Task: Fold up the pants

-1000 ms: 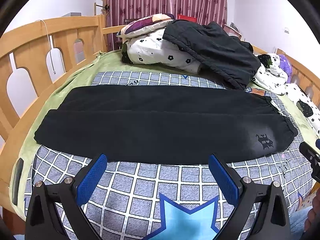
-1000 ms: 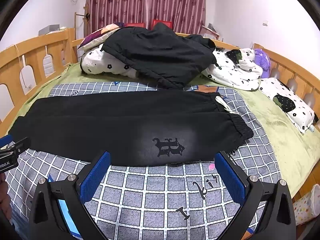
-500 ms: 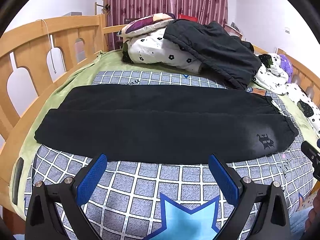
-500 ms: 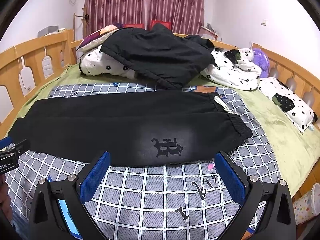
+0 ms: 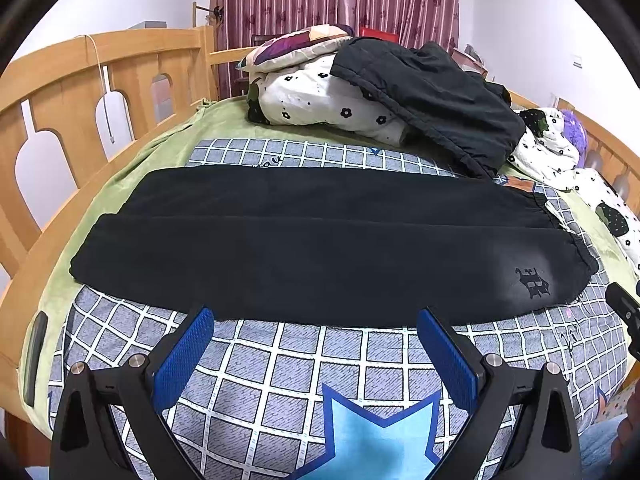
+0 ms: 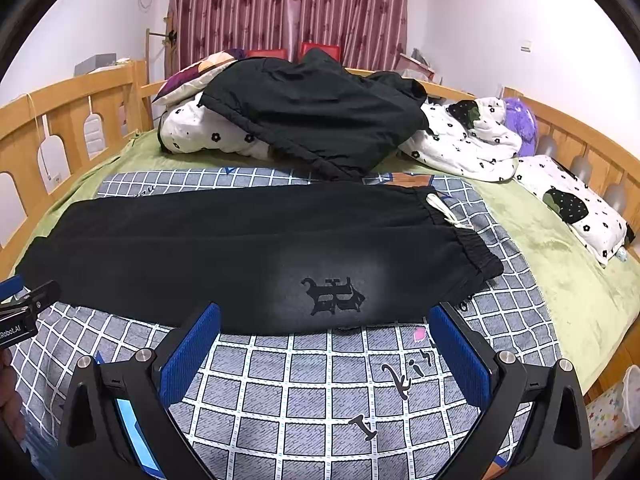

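Both grippers, left and right, marginally nearer the flat pants, jaws apart.

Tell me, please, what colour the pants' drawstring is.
The drawstring is white or off-white against the black pants; the right wrist view shows it best.

Matt black cloth pants with a soft brushed look are lying on a woven checked cotton blanket, framed by a smooth varnished wooden bed rail, while the grippers' fingers are showing ribbed blue rubbery pads on matt black plastic.
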Tool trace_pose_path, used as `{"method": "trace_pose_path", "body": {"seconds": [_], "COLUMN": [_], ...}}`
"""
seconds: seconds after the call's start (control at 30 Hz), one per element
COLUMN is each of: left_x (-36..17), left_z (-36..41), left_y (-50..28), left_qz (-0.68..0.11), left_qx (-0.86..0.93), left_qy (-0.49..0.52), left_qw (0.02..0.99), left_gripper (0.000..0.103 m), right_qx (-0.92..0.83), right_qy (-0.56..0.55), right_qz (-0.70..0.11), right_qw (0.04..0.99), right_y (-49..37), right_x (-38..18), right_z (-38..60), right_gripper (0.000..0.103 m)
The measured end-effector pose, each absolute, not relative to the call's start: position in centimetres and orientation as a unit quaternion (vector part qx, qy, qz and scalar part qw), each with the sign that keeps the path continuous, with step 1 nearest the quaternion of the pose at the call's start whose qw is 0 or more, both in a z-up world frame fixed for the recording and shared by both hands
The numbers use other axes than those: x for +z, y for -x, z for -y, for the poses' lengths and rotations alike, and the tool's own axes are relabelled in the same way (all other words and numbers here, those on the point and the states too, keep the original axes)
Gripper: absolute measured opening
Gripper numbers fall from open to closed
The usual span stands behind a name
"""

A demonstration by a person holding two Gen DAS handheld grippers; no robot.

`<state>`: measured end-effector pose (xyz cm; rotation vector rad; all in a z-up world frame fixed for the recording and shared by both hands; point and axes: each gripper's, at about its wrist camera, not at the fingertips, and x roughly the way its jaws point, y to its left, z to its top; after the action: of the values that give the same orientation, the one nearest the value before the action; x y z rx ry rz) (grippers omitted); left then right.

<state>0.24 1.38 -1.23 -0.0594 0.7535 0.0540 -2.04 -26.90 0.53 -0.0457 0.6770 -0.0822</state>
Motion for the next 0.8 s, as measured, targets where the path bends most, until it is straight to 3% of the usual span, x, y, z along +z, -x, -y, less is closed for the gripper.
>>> {"method": "trace_pose_path", "body": {"seconds": [0.8], "left_x": [-1.83], "left_z": [-1.93], "left_y": [0.11], "left_qz": [-0.370], "left_qx": [0.037], "left_qy": [0.020], "left_qw": [0.928], "left_gripper": [0.102], "right_qx": [-0.043], "right_qy": [0.027], "right_qz": [-0.313], "right_qw": [0.948], "right_y": [2.74], "right_x": [1.13], "right_z": [26.61], "right_gripper": [0.103]}}
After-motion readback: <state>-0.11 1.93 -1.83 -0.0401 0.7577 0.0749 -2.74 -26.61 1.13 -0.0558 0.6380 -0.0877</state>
